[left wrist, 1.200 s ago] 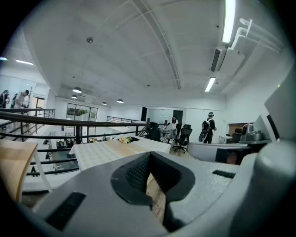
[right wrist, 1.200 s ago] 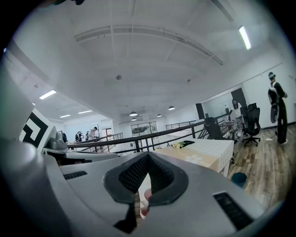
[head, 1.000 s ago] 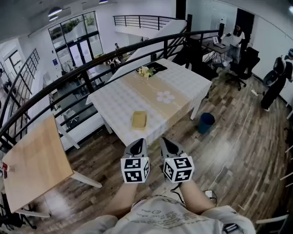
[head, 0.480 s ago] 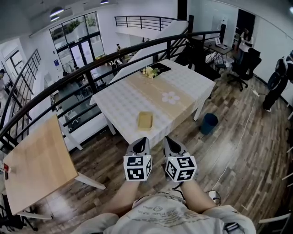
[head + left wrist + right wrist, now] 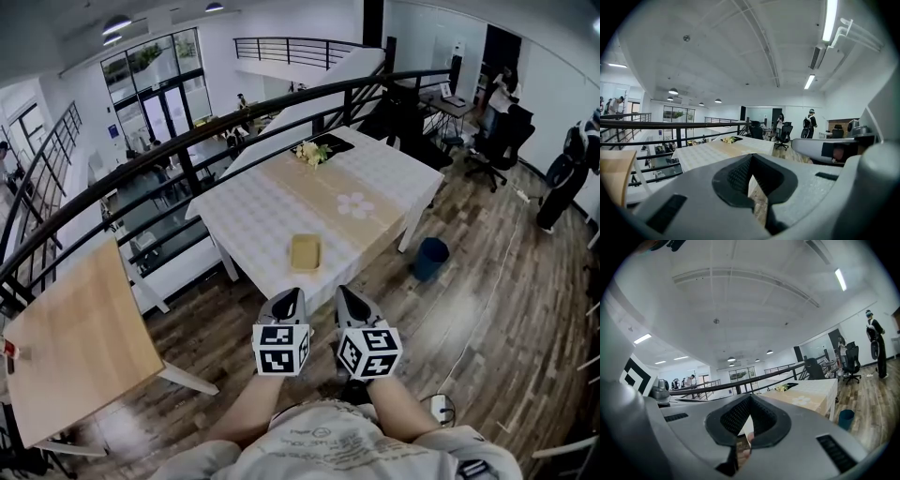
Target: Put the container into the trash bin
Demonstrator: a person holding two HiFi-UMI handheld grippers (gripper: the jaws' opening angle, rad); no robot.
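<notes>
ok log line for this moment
container: on table, untouched | bin: on floor | left hand-held gripper: shut, empty | right hand-held gripper: shut, empty

White checked desk (image 5: 253, 211) with a beige runner (image 5: 314, 192) down its middle, yellow flowers (image 5: 310, 151) near its far end, black railing (image 5: 234, 114) curving behind it, bare wooden table (image 5: 70, 337) at left, plank floor (image 5: 497, 309), black office chair (image 5: 495, 142) far right

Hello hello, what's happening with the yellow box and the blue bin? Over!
Left gripper and right gripper shut, empty. The yellow container lies untouched on the table. The blue trash bin stands on the floor beside it. Nothing seen in the way.
</notes>
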